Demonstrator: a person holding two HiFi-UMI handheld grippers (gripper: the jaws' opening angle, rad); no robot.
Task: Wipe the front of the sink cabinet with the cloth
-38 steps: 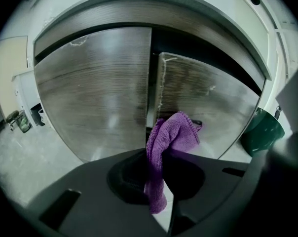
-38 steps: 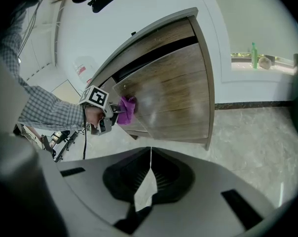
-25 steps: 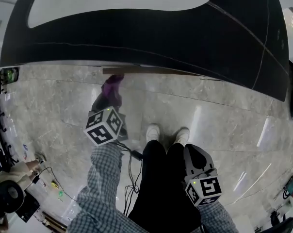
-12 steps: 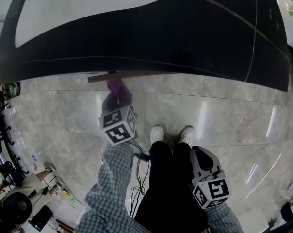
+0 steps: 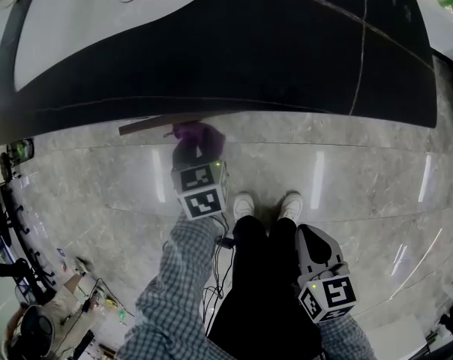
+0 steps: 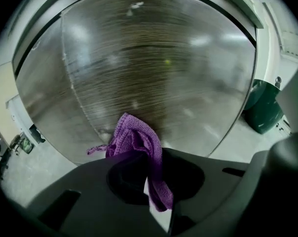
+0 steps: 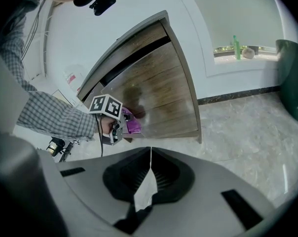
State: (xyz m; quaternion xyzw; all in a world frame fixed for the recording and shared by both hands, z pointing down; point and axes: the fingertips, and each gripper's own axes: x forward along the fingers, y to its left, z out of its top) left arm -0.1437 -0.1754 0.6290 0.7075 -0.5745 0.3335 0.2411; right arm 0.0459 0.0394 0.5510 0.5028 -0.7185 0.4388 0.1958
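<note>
Sliding rightward along the sink cabinet (image 6: 154, 63) since a second ago, the left hand-held gripper (image 6: 155, 174) pinches the purple cloth (image 6: 131, 137) against the wood front, low down; the right hand-held gripper (image 7: 150, 154) hangs beside the person's legs (image 5: 260, 276), jaws pressed together on nothing

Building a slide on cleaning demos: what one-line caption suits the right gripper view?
Left gripper holds a purple cloth against the wooden cabinet front, seen past the shut right gripper.
</note>
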